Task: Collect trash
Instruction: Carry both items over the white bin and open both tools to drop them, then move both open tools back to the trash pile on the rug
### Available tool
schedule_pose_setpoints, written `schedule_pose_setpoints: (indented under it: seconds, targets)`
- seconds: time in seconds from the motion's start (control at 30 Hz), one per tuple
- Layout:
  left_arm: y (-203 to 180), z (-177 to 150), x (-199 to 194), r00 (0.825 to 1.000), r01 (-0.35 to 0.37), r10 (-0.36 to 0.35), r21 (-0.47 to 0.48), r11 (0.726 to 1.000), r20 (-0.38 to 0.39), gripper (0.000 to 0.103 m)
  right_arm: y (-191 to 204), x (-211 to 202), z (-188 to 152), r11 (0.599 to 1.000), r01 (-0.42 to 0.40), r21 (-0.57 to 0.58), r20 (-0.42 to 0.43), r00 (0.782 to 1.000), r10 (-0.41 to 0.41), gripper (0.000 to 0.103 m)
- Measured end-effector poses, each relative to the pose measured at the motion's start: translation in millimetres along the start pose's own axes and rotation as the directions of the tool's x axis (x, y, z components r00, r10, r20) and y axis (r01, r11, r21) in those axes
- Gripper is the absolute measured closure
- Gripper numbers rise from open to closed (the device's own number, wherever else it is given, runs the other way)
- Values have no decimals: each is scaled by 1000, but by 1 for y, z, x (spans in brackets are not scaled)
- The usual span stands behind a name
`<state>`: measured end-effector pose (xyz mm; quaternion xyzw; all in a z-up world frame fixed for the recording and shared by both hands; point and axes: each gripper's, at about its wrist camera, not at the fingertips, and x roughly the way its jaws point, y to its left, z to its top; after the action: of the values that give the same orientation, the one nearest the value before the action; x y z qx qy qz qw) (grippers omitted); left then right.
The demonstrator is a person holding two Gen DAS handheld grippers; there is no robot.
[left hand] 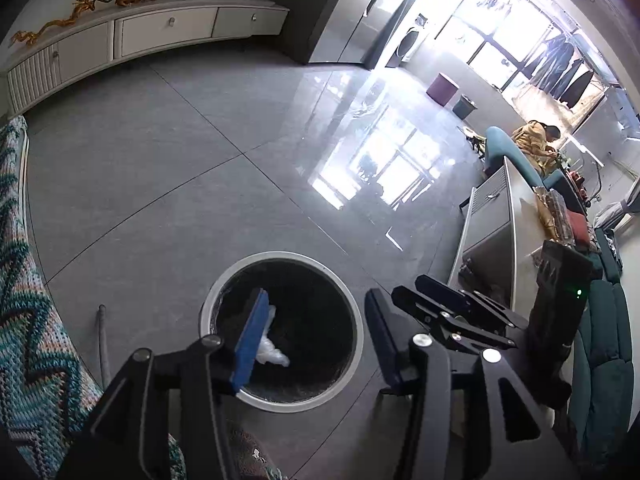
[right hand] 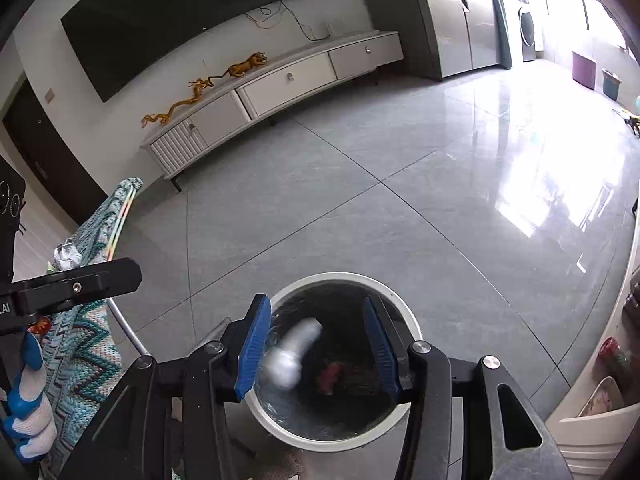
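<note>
Grey tiled flooring carries a round white-rimmed trash bin with a black liner, standing beside a knitted zigzag-patterned throw in teal and white. Inside the bin, the right wrist view shows a crumpled, motion-blurred silvery-white piece of trash apart from both pads, and a small red scrap lower on the liner. The left wrist view shows only a crumpled white piece in the same bin, partly hidden behind a blue pad; the red scrap cannot be made out there.

The right gripper is held above the bin mouth, fingers spread wide, gripping nothing. The left gripper is likewise spread wide and empty over the bin, with the right gripper's black fingers just beside it. In the right wrist view, a blue-and-white gloved hand holds the left tool at the frame's left edge.

A long white low cabinet with drawers stands along the far wall, bearing golden dragon and tiger figurines, below a large dark wall-mounted screen. Only the left view shows a seated person in yellow near the bright window.
</note>
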<state>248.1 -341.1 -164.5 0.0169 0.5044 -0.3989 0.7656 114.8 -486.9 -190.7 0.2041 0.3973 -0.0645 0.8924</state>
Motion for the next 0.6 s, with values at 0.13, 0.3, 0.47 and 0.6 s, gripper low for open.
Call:
schedule_pose_setpoints:
  seconds: [0.13, 0.3, 0.47, 0.6]
  targets:
    - [-2, -1, -8, 1000, -16, 16, 4, 1000, 20, 54, -9, -15, -3, 1000, 9, 24, 20, 1000, -10, 56]
    - [-17, -2, -47, 987, -80, 75, 34, 996, 143, 54, 2, -41, 2, 1000, -13, 8, 54, 998, 13, 56]
    - [-25, -9, -95, 966, -146, 130, 54, 988, 224, 54, 32, -77, 6, 998, -58, -37, 113, 992, 62, 56]
    - [-30, -22, -134, 947, -189, 167, 57, 980, 273, 54, 58, -121, 8, 992, -88, -95, 179, 978, 104, 56]
